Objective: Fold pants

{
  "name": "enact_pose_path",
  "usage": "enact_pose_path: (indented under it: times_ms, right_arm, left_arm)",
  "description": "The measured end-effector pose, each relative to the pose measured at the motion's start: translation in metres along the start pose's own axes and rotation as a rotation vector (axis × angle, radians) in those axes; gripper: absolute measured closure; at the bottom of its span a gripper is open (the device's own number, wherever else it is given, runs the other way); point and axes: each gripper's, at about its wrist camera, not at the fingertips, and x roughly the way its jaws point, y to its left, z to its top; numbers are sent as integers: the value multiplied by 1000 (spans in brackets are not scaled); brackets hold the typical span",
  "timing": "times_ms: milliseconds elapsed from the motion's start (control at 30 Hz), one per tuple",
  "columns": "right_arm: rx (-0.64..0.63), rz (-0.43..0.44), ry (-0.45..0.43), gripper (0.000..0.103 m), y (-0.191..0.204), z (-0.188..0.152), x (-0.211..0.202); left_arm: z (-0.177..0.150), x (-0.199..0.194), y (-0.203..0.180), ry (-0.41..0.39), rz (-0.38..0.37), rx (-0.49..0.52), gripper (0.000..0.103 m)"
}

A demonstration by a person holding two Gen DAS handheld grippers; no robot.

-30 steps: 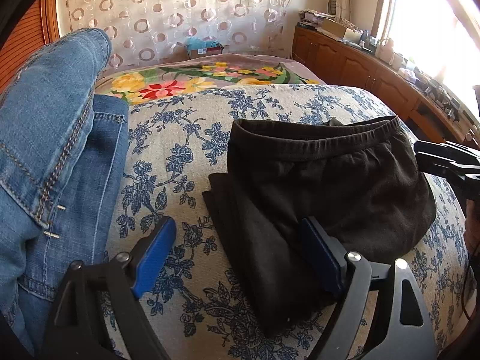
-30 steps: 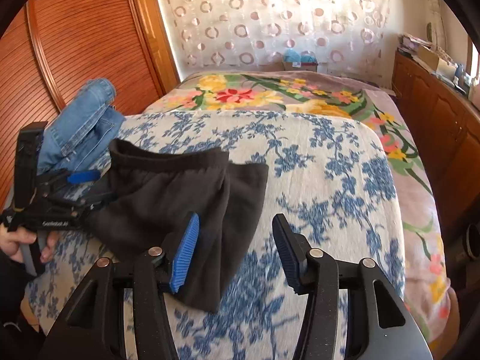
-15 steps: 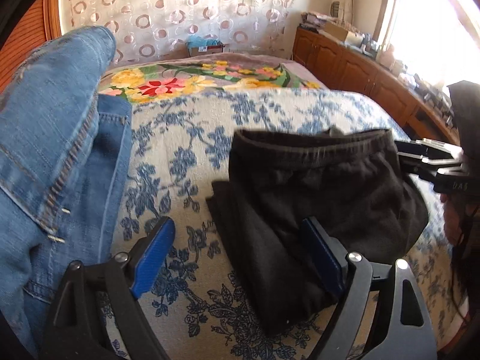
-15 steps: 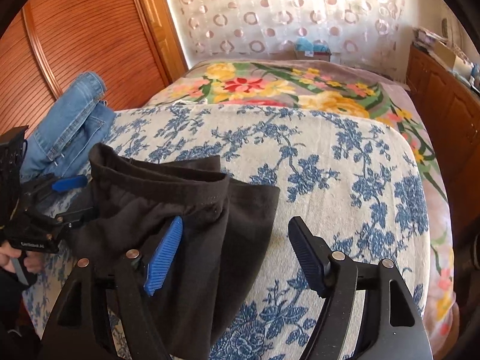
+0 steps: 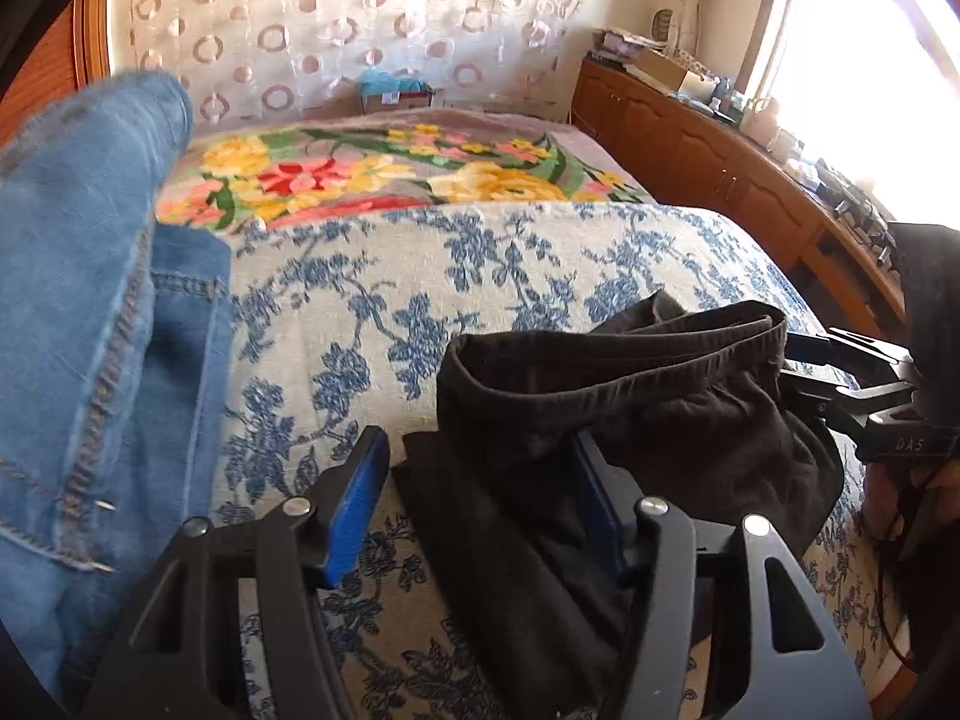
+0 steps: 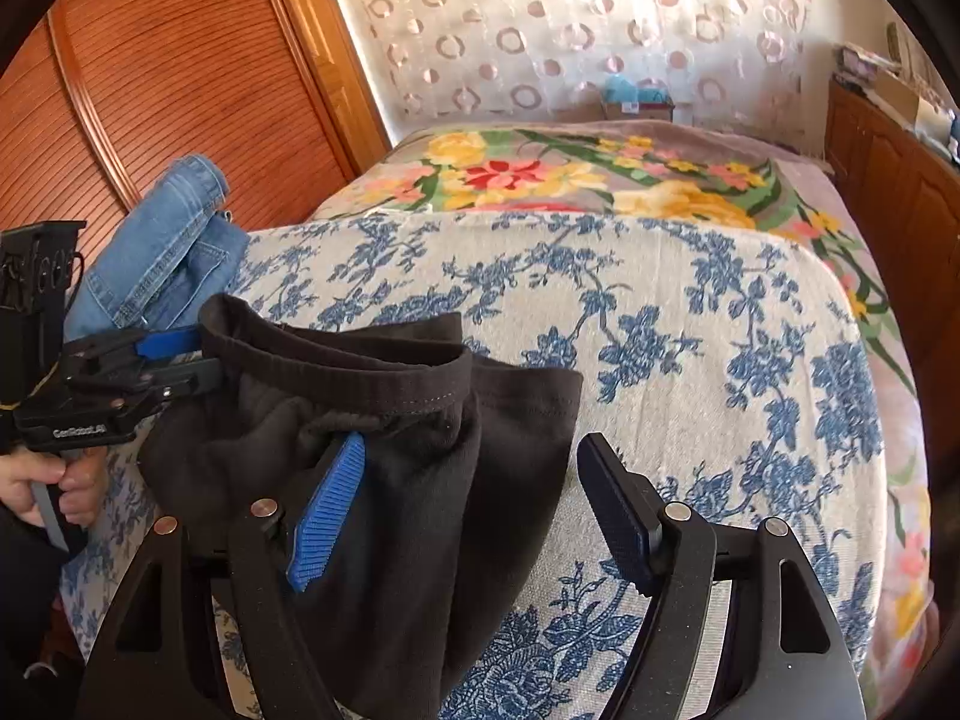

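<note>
While the black pants [image 5: 630, 420] lie part-folded on the near end of the bed [image 5: 480, 276], the left claw [image 5: 474, 498] is closing over their left edge; the right claw [image 6: 474, 504] gapes, released, straddling the right edge. Next, I judge: clench both and carry the fold over.

Strong daylight floods in from the window [image 5: 870, 48], blowing it out white, while the jeans [image 5: 90, 300] up close blur and fisheye curvature darkens every corner.
</note>
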Motion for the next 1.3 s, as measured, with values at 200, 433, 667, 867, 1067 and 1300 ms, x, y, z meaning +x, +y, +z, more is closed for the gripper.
enact_pose_path:
  times_ms: [200,433,667,867,1067,1300]
  right_arm:
    - [-25,-25,3,27,5,0,2]
    - [-27,11,26,34,9,2,4]
    - [-43,43,43,62,19,3,7]
    - [-49,62,49,78,23,1,10]
    - [-49,66,2,88,26,3,1]
    - [-73,47,-90,89,41,9,-28]
  left_arm:
    - [-3,2,-2,-7,21,11,43]
    - [-6,1,-5,-16,5,19,57]
    - [-4,1,-1,-12,-41,-7,64]
    - [-2,3,0,-19,-45,4,77]
    - [-4,-9,-4,-44,-89,1,92]
    - [-4,-55,-9,-145,-112,1,93]
